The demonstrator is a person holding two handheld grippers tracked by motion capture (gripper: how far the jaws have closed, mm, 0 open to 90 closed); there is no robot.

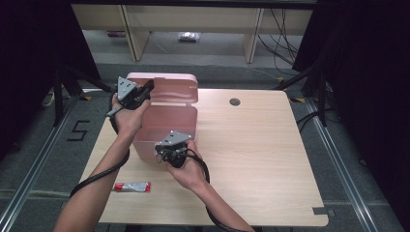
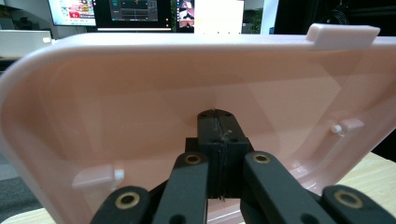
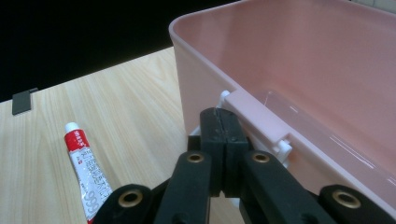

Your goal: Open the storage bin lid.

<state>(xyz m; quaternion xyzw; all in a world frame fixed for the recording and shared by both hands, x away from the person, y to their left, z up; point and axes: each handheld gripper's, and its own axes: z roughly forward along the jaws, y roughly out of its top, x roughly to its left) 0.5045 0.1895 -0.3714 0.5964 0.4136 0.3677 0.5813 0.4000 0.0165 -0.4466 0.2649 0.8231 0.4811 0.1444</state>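
Note:
A pink plastic box [image 1: 167,126] stands open at the table's left, its lid [image 1: 171,89] tilted up behind it. My left gripper [image 1: 149,87] is shut, its tips at the inside of the lid. In the left gripper view the closed jaws [image 2: 218,119] point straight at the lid's inner face [image 2: 116,93]; whether they touch it is unclear. My right gripper [image 1: 159,153] is at the box's near wall. In the right gripper view it [image 3: 219,116] is shut, with nothing held, just below the box's clasp [image 3: 257,116] on the pink wall [image 3: 201,84].
A red and white tube [image 1: 133,186] lies on the wooden table [image 1: 251,145] near its front left edge, also visible as the tube [image 3: 86,168] left of my right gripper. A round cable hole [image 1: 235,102] sits at the back. Black stands flank the table.

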